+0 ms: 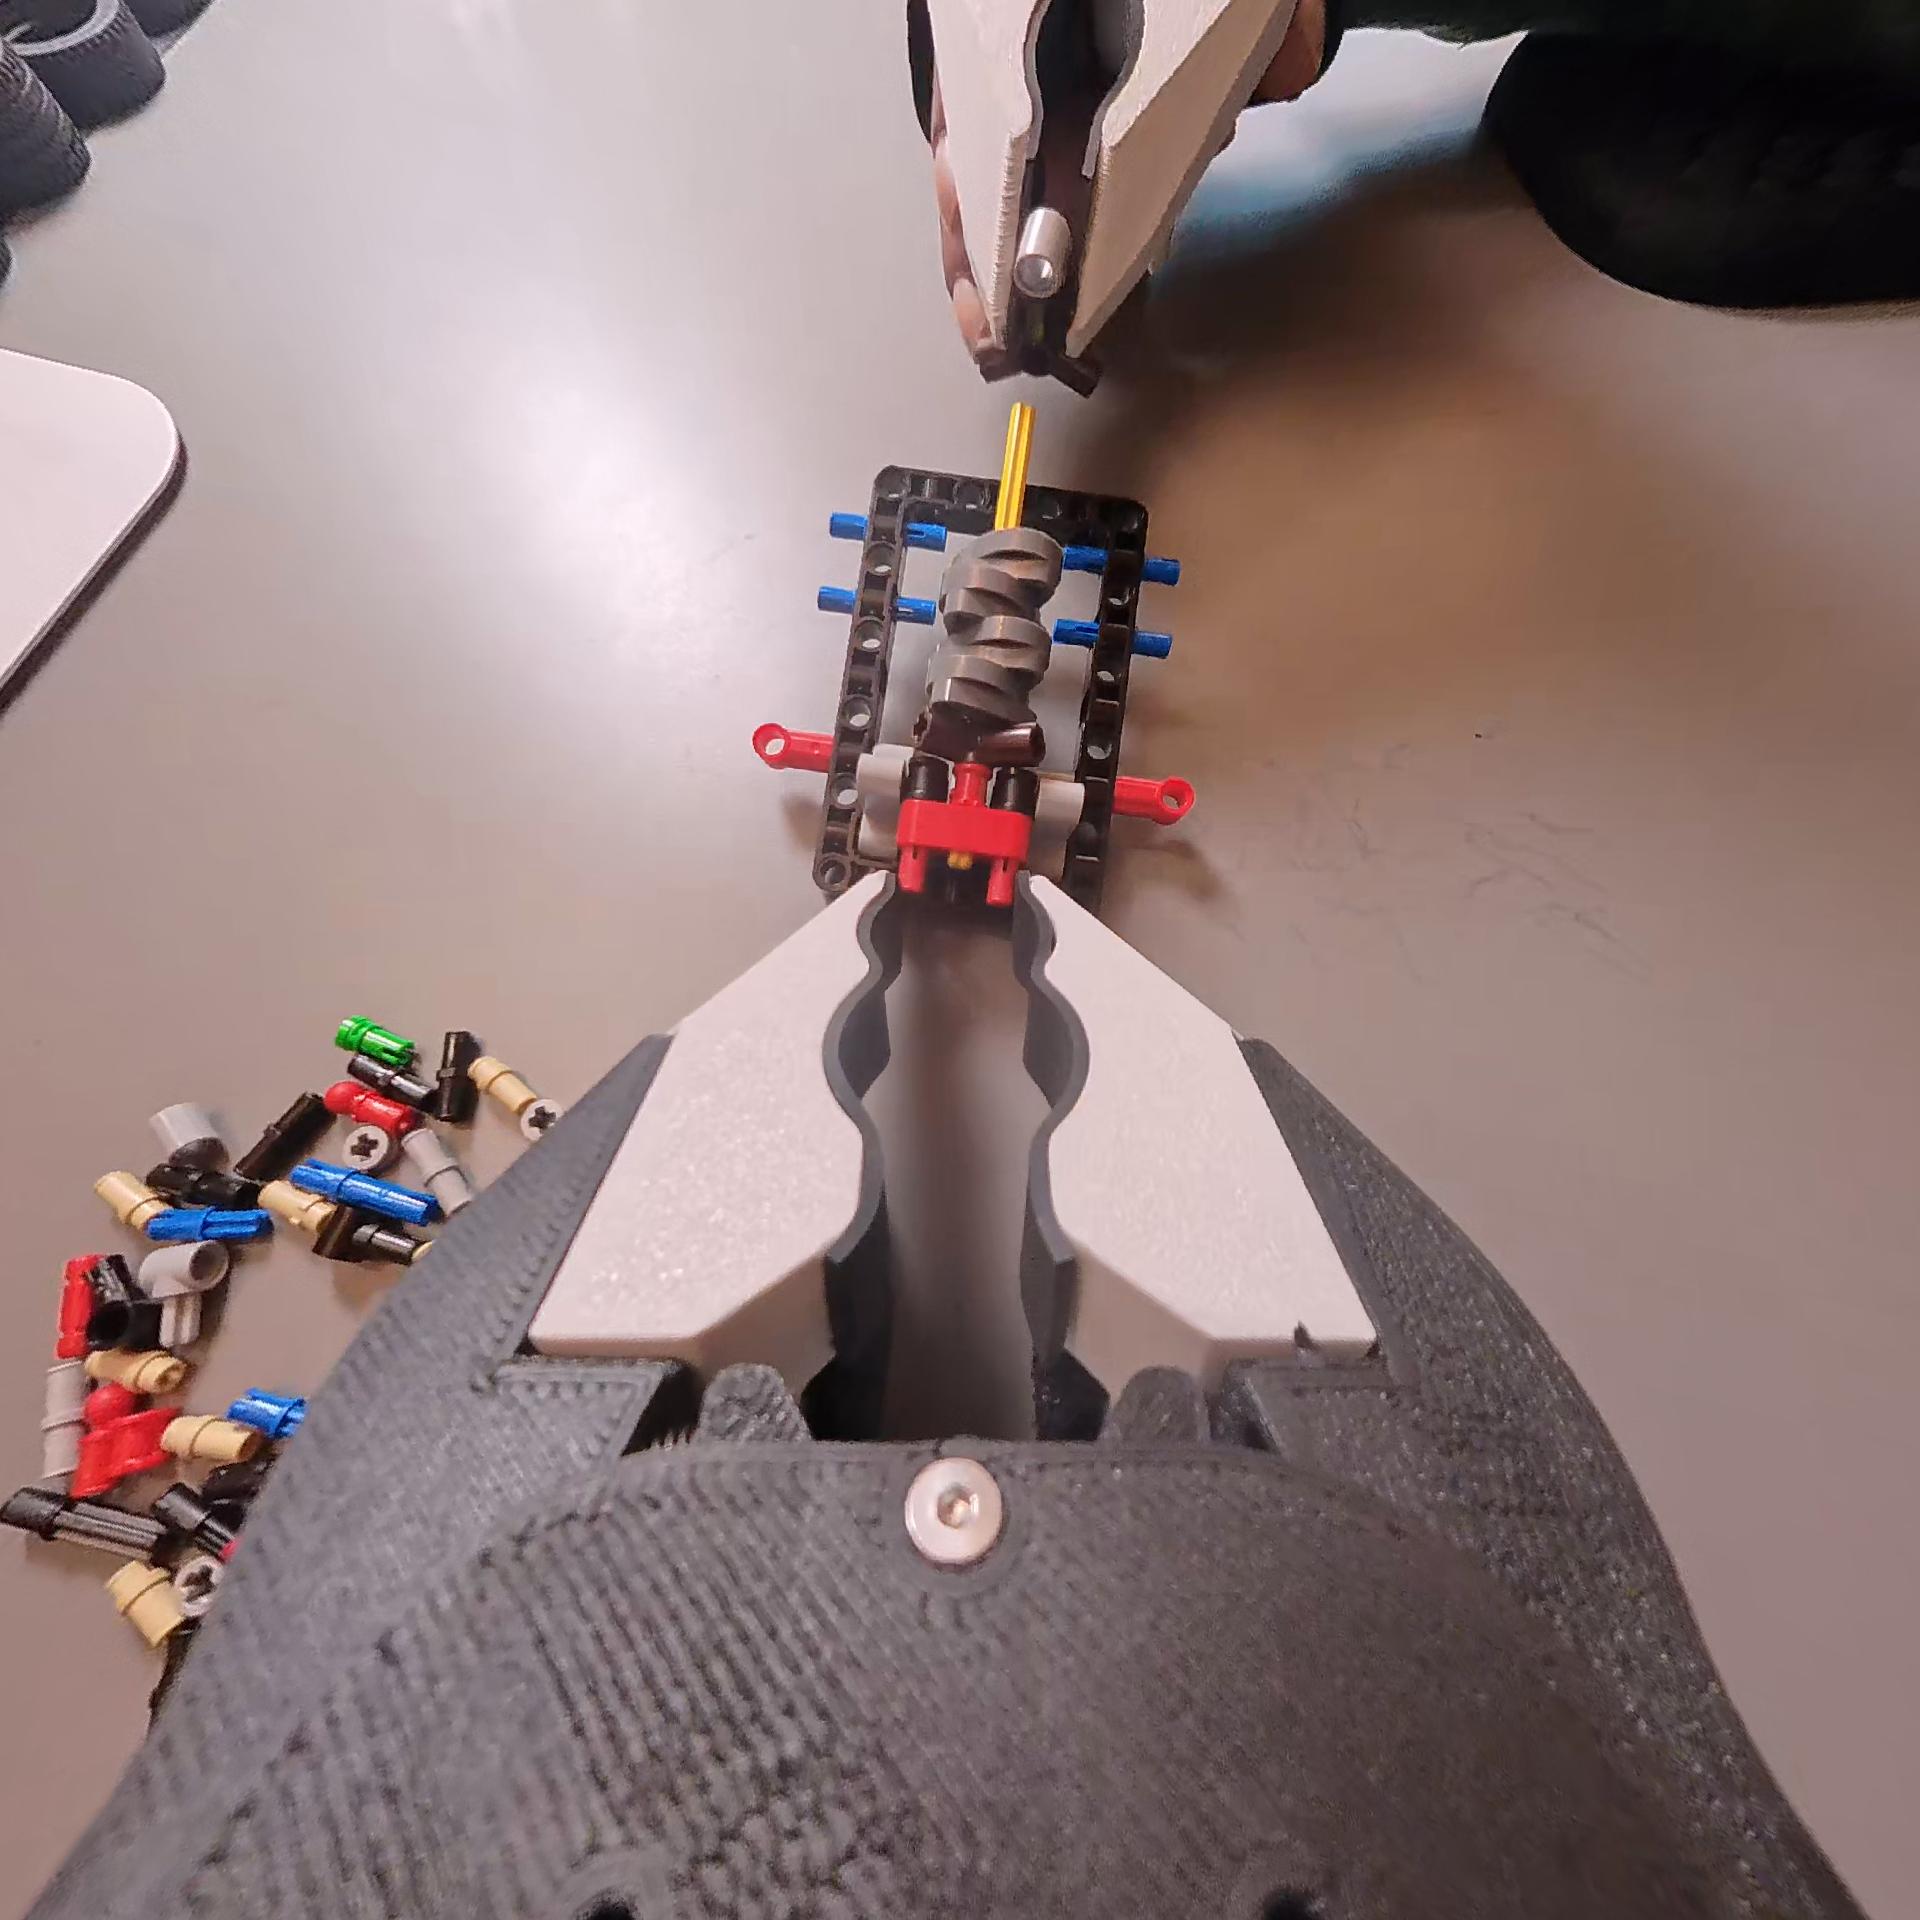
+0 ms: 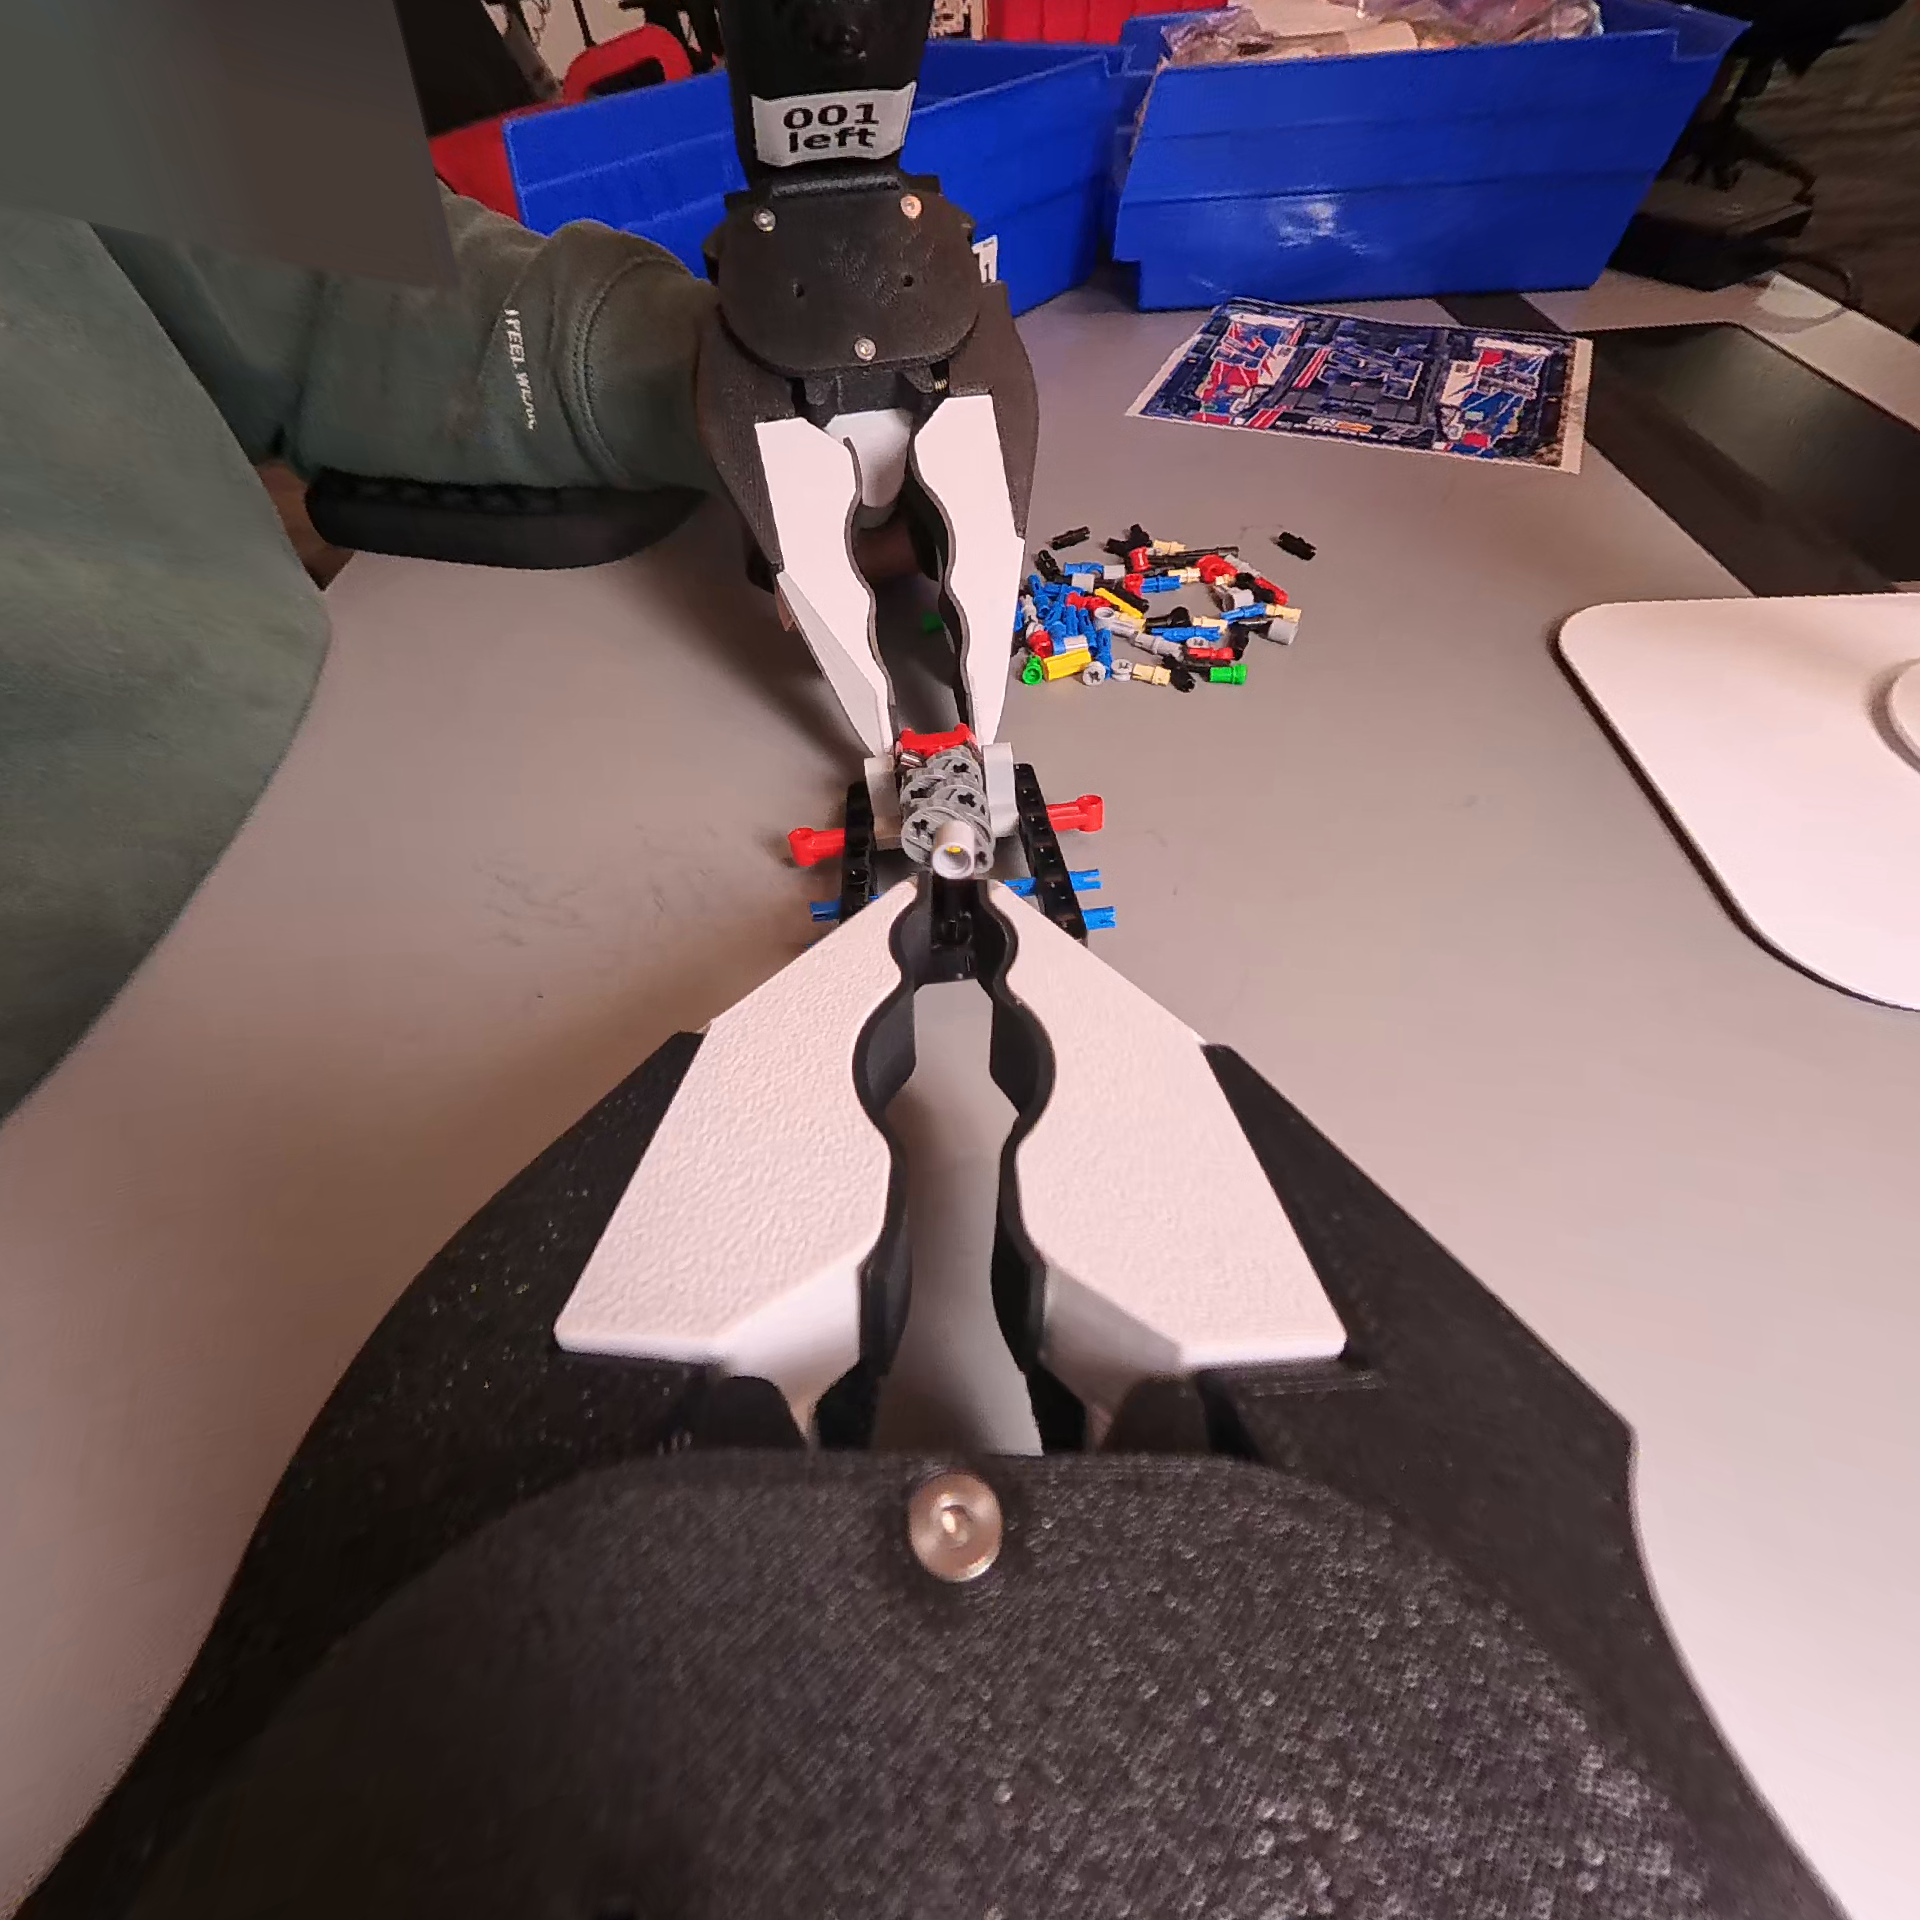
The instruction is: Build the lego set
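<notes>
A black rectangular frame (image 1: 868, 665) lies on the grey table, with blue pins, red pins, dark grey twisted gears (image 1: 992, 634) and a yellow axle (image 1: 1016, 457) sticking out of its far end. My left gripper (image 1: 956, 883) is closed on the red connector (image 1: 961, 831) at the frame's near end; it also shows in the right wrist view (image 2: 938, 740). My right gripper (image 2: 954, 888) is shut on a small black piece (image 2: 948, 927). In the left wrist view the right gripper (image 1: 1034, 358) holds that piece just beyond the axle's tip, not touching it.
A pile of loose small pieces (image 1: 260, 1226) lies left of my left gripper, also seen in the right wrist view (image 2: 1153, 613). A white pad (image 2: 1766, 779), a printed sheet (image 2: 1361, 379), blue bins (image 2: 1351, 208), a person's green sleeve (image 2: 312, 364) and black tyres (image 1: 52, 94) surround the frame.
</notes>
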`<state>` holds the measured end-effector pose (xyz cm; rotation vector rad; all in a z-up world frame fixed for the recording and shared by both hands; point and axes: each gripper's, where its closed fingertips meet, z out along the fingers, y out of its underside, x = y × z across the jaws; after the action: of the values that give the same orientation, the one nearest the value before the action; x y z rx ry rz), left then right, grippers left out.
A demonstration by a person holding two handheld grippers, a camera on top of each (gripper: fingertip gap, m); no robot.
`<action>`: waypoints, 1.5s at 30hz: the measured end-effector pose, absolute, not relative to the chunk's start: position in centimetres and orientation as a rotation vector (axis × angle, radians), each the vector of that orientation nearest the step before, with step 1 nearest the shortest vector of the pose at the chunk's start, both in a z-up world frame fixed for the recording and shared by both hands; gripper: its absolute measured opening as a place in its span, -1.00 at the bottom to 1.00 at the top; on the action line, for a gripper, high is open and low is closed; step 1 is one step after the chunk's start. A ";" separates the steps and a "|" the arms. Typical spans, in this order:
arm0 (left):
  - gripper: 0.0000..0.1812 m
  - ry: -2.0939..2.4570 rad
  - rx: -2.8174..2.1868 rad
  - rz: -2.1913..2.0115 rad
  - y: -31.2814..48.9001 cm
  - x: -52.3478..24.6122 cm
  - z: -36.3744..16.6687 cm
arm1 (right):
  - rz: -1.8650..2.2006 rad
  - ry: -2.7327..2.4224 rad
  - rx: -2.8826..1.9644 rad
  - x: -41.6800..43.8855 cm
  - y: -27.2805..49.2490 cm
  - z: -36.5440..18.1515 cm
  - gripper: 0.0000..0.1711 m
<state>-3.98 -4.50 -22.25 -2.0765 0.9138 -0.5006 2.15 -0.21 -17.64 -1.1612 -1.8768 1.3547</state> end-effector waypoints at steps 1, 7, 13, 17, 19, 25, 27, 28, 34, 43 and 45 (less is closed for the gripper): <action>-0.79 0.917 -2.075 -0.502 -4.5 -4.0 -22.3 | 1.356 -1.882 -1.155 2.2 -0.3 -17.7 -0.94; -0.79 0.926 -2.074 -0.509 -4.7 -3.9 -22.3 | 1.365 -1.894 -1.124 2.1 -0.4 -17.6 -0.94; -0.79 0.927 -2.075 -0.518 -4.7 -4.0 -22.3 | 1.346 -1.924 -1.114 2.1 -0.5 -17.9 -0.94; -0.79 0.925 -2.076 -0.523 -4.7 -4.0 -22.3 | 1.320 -1.940 -1.117 2.0 -0.5 -18.2 -0.94; -0.79 0.925 -2.077 -0.525 -4.7 -4.0 -22.3 | 1.316 -1.948 -1.114 2.0 -0.6 -18.3 -0.94; -0.79 0.924 -2.077 -0.525 -4.7 -4.0 -22.3 | 1.318 -1.946 -1.104 1.7 -0.9 -18.2 -0.94; -0.79 0.924 -2.077 -0.526 -4.7 -4.0 -22.3 | 1.312 -1.948 -1.102 1.5 -1.1 -18.3 -0.94; -0.79 0.924 -2.077 -0.525 -4.7 -4.0 -22.3 | 1.308 -1.948 -1.099 1.4 -1.1 -18.3 -0.94; -0.79 0.928 -2.076 -0.526 -4.7 -3.9 -22.3 | 1.286 -1.955 -1.083 0.5 -1.8 -18.3 -0.94; -0.79 0.932 -2.076 -0.527 -4.8 -3.9 -22.3 | 1.277 -1.977 -1.079 -0.5 -2.5 -18.6 -0.94; -0.79 0.932 -2.076 -0.526 -4.8 -3.9 -22.3 | 1.278 -1.979 -1.086 -0.5 -2.5 -18.6 -0.94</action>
<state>-3.89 -4.76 -22.30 -2.0761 0.9321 -0.5261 -0.47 -2.47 -18.62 -1.0862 -1.9790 1.2780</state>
